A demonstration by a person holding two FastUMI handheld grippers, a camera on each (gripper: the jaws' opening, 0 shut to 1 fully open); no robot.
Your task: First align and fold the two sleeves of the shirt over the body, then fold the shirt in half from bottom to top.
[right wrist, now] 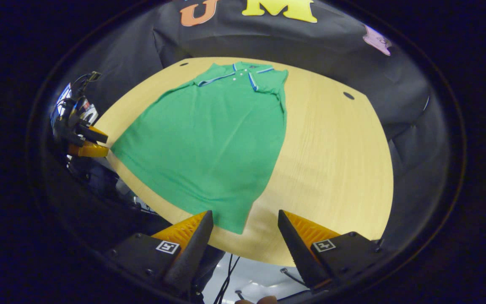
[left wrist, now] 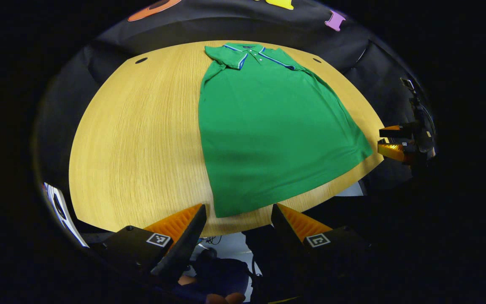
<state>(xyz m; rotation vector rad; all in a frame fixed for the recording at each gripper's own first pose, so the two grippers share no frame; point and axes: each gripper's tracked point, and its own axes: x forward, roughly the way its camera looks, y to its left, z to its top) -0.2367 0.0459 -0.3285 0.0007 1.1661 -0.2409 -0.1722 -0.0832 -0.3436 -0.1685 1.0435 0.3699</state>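
Note:
A green polo shirt with a blue-and-white trimmed collar lies flat on the round wooden table, collar at the far side, hem toward me. Both sleeves lie folded in over the body, so the shirt forms a long panel. My left gripper is open, hovering just off the near table edge in front of the hem's left corner. My right gripper is open too, just short of the hem's right corner. Each gripper also appears at the side of the other's view: right gripper, left gripper.
Two small dark holes sit in the tabletop near its far edge. Black cloth walls the booth behind the table. Below the near edge are pale floor and cables. Bare wood lies on both sides of the shirt.

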